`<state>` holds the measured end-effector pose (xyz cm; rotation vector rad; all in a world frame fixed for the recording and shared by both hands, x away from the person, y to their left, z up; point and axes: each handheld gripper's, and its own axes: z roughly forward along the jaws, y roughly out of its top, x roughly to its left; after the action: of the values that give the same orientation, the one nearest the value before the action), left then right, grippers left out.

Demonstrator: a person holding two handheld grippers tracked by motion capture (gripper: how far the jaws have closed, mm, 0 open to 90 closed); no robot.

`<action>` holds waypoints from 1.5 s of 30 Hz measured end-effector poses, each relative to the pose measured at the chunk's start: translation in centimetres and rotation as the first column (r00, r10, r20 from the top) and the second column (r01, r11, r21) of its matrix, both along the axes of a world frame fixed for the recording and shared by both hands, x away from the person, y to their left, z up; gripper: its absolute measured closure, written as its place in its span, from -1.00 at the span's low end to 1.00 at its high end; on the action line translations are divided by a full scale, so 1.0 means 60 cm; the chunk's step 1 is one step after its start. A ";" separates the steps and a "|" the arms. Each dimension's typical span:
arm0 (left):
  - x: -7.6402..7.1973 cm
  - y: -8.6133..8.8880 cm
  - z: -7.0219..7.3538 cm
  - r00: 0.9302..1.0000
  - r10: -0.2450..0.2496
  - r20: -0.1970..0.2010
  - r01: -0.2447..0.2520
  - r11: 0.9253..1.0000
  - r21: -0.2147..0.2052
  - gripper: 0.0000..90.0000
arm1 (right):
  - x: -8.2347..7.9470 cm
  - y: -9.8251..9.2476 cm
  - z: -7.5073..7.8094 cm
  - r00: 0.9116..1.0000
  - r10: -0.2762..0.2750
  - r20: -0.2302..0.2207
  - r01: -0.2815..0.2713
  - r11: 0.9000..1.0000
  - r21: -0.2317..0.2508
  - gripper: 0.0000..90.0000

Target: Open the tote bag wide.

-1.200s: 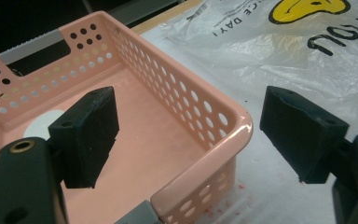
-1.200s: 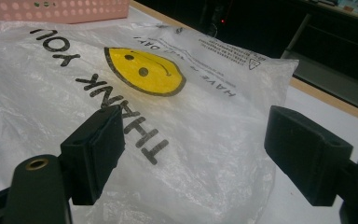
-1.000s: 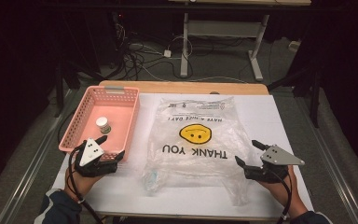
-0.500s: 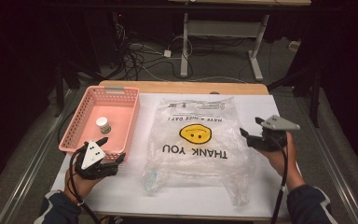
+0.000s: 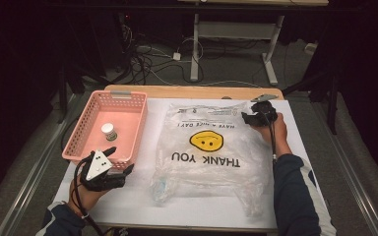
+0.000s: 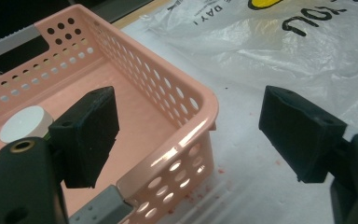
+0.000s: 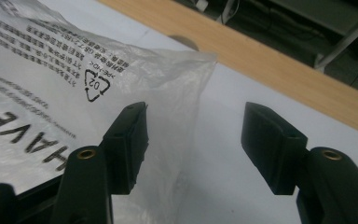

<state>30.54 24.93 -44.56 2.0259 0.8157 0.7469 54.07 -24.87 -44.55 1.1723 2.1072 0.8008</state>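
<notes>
Right hand-held gripper [image 5: 248,118], jaws spread and just closing, straddles the plastic bag's [image 5: 211,157] upper-right edge (centre frame); left hand-held gripper [image 5: 120,160] spread, lower left.

Small white-lidded jar [image 5: 108,131] label too small to read.

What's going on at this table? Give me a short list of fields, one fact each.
Bag: clear plastic bag with a yellow smiley, lying flat on the white table
Basket: pink basket left of the bag, holding a small white-capped jar
Right gripper: at the bag's far right corner, fingers just been closing, bag edge between them, not pinched yet
Left gripper: open, over the basket's near corner
</notes>
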 end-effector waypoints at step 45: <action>-0.004 0.000 -0.001 1.000 0.020 0.025 -0.021 0.998 0.057 -0.56 | -0.180 -0.097 0.015 0.994 -0.057 -0.090 0.053 0.998 -0.046 0.56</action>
<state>30.32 24.92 -44.61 2.0582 0.8109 0.8131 43.24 -30.70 -43.63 1.2595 2.1448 0.6849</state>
